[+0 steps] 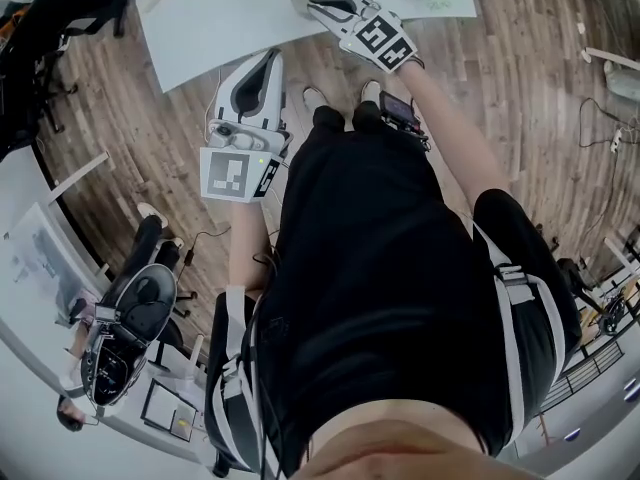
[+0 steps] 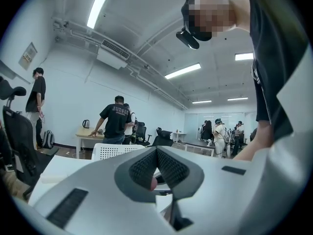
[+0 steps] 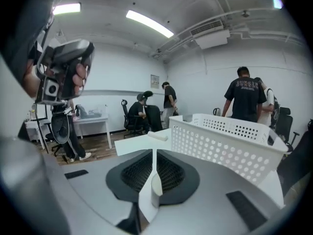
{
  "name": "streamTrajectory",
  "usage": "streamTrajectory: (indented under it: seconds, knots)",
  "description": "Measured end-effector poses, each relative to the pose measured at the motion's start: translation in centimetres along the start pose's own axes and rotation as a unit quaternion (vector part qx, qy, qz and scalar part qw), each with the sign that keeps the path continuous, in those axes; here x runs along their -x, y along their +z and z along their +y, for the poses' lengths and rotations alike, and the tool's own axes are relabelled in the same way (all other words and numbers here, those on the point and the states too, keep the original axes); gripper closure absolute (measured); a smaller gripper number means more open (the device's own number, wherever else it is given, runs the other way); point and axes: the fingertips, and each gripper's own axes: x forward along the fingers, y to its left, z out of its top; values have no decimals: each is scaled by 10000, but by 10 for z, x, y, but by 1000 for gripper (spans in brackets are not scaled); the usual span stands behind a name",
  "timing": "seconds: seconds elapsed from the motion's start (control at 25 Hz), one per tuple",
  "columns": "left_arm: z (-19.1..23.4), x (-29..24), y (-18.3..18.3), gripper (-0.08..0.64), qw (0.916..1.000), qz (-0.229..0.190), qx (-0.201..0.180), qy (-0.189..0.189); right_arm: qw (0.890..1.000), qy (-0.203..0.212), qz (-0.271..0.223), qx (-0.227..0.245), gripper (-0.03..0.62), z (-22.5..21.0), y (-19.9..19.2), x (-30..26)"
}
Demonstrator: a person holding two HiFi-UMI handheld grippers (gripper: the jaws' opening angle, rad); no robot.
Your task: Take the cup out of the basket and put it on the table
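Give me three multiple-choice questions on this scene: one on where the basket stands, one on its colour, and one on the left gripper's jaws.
1. Where does the basket stand?
A. on the floor
B. on the white table
C. on a chair

2. What colour is the basket?
A. blue
B. black
C. white

3. How do the jaws of the left gripper stand?
A. wide apart
B. clamped on a cup
C. closed together

Answers:
1 B, the right gripper view shows its base on the tabletop.
2 C, its perforated walls are white.
3 C, the left gripper view shows the two pads meeting.
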Motion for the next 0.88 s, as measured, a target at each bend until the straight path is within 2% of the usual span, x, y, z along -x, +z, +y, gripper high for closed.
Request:
streamTrajectory:
  seconds: [0.4, 0.6, 0.88]
  knots:
    - [-23, -29, 5, 543, 9995, -161, -22, -285, 9959, -252, -855, -126, 572, 11, 71, 100]
    - [-41, -30, 2, 543, 9992, -178, -15, -349, 9924, -355, -1159, -215, 574, 30, 90, 140]
    - [-53, -37, -4, 543, 9993, -119, -31, -361, 9904, -490, -1247, -336, 574, 31, 91, 165]
